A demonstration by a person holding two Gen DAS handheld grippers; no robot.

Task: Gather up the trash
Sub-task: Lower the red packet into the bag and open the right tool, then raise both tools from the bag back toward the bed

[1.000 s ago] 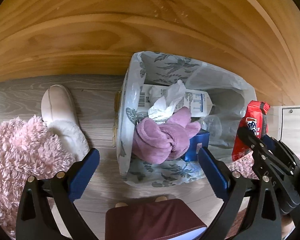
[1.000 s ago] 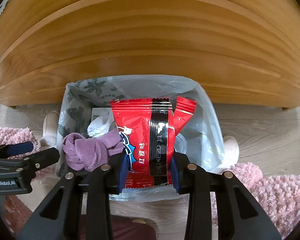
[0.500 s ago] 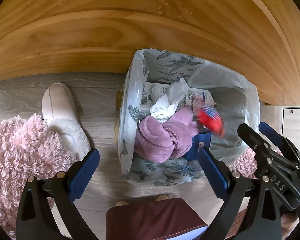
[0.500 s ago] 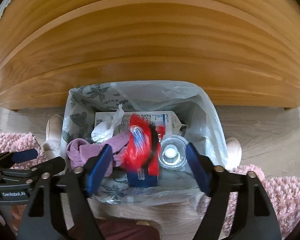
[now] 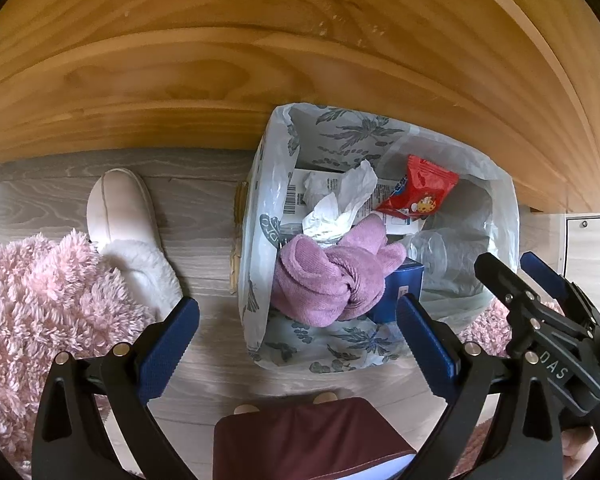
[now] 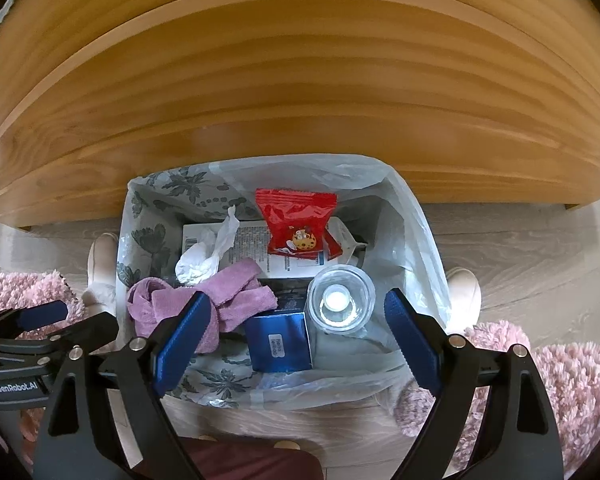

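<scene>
The red packet is lying in the bin on the carton, light and crinkly, best pinched by its crimped edge. The right gripper is hovering above; its jaws have just been opening wide, with nothing between them. The left gripper is gaping empty too.

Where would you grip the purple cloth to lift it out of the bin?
Take the purple cloth at its knotted middle hump, coming straight down from above. It sits bunched on top of the other trash in the bin, the knot stands highest, and the bag walls block any sideways approach.
</scene>
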